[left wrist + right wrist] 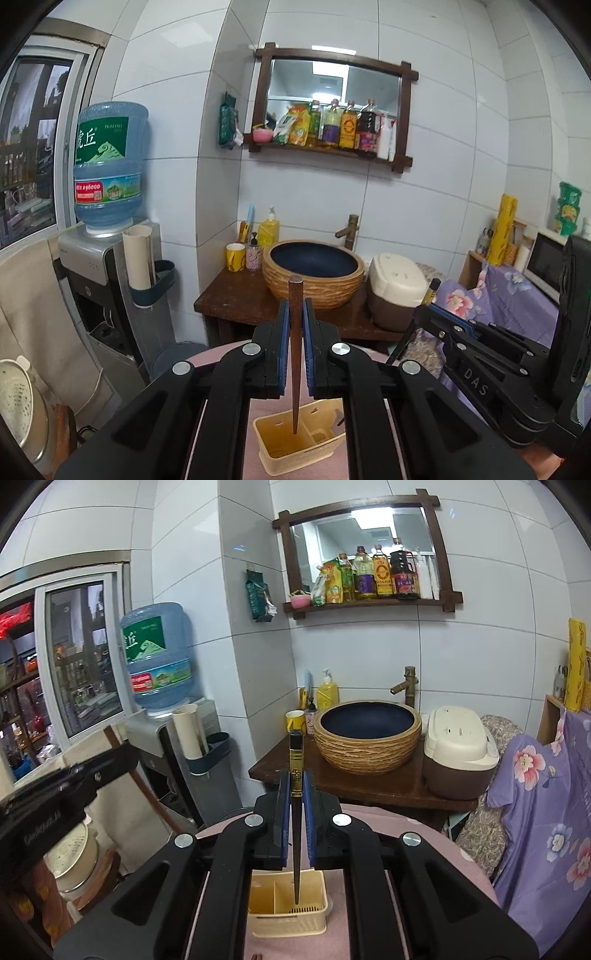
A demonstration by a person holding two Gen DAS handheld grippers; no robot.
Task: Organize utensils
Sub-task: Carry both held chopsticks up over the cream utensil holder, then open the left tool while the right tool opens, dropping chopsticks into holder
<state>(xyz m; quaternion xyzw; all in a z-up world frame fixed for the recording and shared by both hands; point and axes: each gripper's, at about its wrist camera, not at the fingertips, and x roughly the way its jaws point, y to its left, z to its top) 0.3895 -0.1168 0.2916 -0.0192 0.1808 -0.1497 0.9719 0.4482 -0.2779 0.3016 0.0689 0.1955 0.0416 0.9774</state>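
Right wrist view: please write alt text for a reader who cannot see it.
The right tongs grip a dark chopstick with a gold band, tip down over a cream utensil holder on a pink table. Behind are a basin and a rice cooker.

Brown chopstick (295, 332) between left gripper (295, 314) fingers (283, 332)

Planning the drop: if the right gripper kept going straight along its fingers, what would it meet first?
Probably the wooden washstand carrying the woven-sided basin; depth is unclear. The right gripper holds a dark chopstick.
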